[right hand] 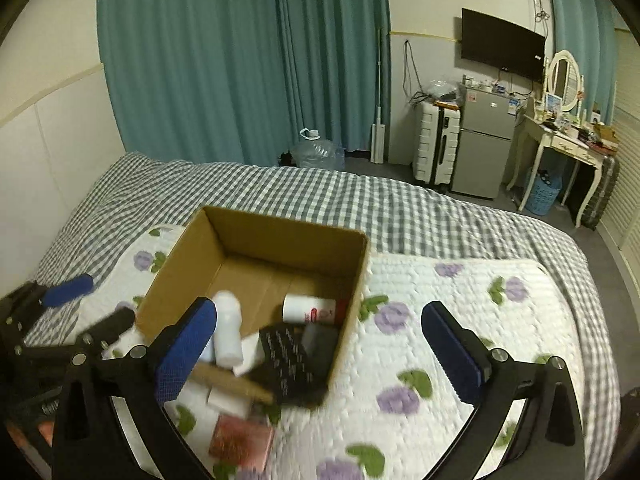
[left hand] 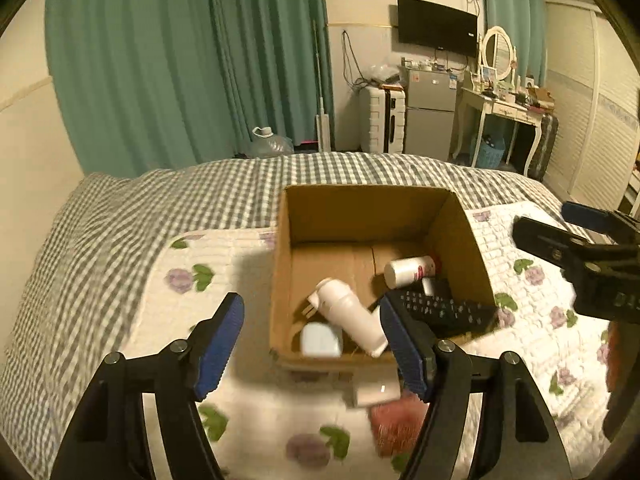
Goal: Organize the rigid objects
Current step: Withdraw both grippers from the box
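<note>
An open cardboard box (left hand: 360,212) (right hand: 288,236) stands on the bed. In it lie a white bottle (left hand: 352,314) (right hand: 228,328), a white tube with red print (left hand: 410,270) (right hand: 310,309), a black remote (left hand: 440,308) (right hand: 288,360) and a pale blue case (left hand: 322,339). A small white item (left hand: 376,394) (right hand: 228,400) and a red box (left hand: 396,420) (right hand: 242,438) lie on the quilt before the box. My left gripper (left hand: 312,344) is open and empty above the box's near wall. My right gripper (right hand: 320,356) is open and empty over the box's right corner; it also shows in the left wrist view (left hand: 560,220).
The box sits on a white floral quilt (right hand: 440,340) over a grey checked bedspread (left hand: 120,220). Beyond the bed are teal curtains, a water jug (right hand: 318,152), a suitcase (right hand: 436,146), a small fridge (right hand: 486,144) and a dressing table (right hand: 568,140).
</note>
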A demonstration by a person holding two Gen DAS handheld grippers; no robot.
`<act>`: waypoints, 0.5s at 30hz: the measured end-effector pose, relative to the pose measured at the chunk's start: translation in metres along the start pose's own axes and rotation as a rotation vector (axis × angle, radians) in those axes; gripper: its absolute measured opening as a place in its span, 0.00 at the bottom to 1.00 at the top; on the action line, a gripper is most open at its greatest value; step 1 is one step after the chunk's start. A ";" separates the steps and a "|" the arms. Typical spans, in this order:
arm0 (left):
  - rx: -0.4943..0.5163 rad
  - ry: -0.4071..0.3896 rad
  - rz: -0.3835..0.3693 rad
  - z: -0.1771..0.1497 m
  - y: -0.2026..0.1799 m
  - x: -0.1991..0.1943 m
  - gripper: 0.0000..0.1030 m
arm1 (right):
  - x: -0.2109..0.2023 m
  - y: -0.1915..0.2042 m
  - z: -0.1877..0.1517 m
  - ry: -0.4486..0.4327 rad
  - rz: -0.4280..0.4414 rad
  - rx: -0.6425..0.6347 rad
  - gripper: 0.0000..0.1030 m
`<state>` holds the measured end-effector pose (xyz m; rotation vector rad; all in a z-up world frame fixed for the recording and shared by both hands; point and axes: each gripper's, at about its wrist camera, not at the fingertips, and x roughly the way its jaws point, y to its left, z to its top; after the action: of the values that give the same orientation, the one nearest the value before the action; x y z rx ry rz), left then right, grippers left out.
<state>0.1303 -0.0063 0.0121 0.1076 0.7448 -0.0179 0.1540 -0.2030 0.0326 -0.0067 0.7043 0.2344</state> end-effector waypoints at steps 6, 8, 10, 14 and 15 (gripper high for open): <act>-0.020 -0.014 0.048 -0.020 0.018 -0.030 0.71 | -0.046 0.007 -0.042 0.054 -0.065 -0.049 1.00; -0.030 -0.012 0.059 -0.029 0.022 -0.036 0.71 | -0.050 0.009 -0.055 0.075 -0.063 -0.059 1.00; -0.032 0.001 0.061 -0.043 0.023 -0.040 0.71 | -0.046 0.012 -0.076 0.120 -0.065 -0.065 1.00; -0.017 0.051 0.060 -0.076 0.022 -0.033 0.71 | -0.022 0.021 -0.108 0.213 -0.053 -0.078 1.00; -0.012 0.063 0.066 -0.083 0.022 -0.031 0.71 | -0.016 0.024 -0.114 0.232 -0.038 -0.078 1.00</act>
<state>0.0531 0.0239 -0.0254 0.1222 0.8035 0.0530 0.0644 -0.1929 -0.0425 -0.1239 0.9248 0.2263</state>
